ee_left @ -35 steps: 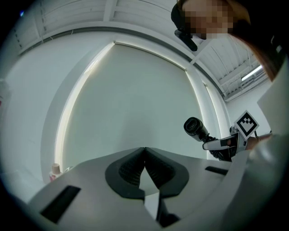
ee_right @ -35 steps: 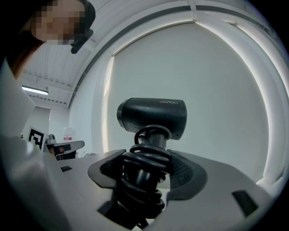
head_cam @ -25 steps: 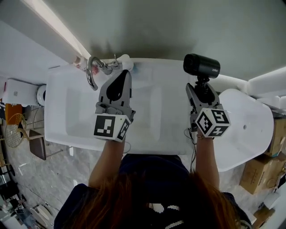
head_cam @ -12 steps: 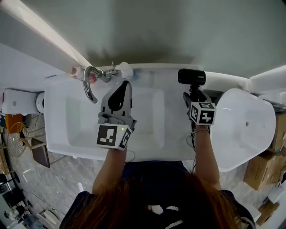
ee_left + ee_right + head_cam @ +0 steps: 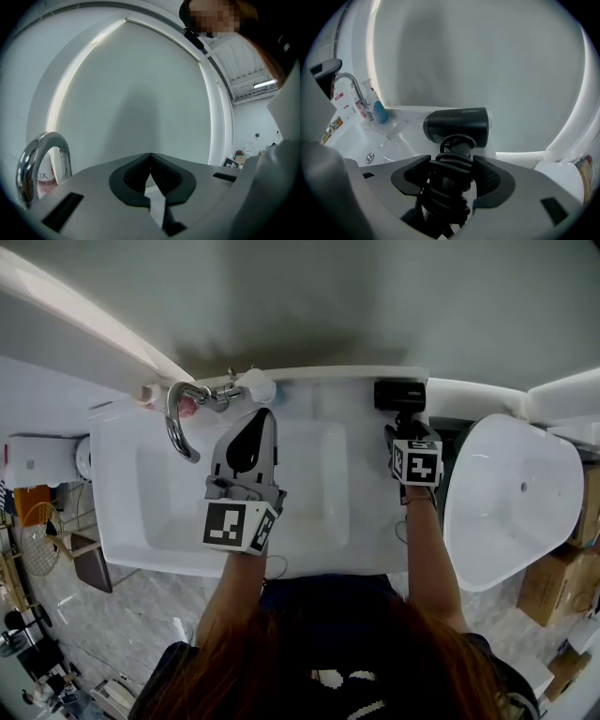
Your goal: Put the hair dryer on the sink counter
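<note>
The black hair dryer (image 5: pixel 400 396) (image 5: pixel 458 125) lies over the back right corner of the white sink counter (image 5: pixel 366 540), its cord wound round the handle. My right gripper (image 5: pixel 407 430) (image 5: pixel 452 176) is shut on that wrapped handle, the dryer's barrel pointing left just beyond the jaws. Whether the barrel rests on the counter I cannot tell. My left gripper (image 5: pixel 258 423) (image 5: pixel 150 171) hangs over the basin, shut, with nothing between its pads. In the left gripper view only the grey wall and the tap show ahead.
A chrome tap (image 5: pixel 183 413) (image 5: pixel 40 161) (image 5: pixel 349 89) stands at the counter's back left with small bottles (image 5: pixel 192 404) beside it. A white toilet (image 5: pixel 511 502) stands right of the sink. The grey wall (image 5: pixel 328 306) runs close behind the counter.
My right gripper has carried the hair dryer away from me and lower, to the counter's back right corner. The left gripper has hardly moved.
</note>
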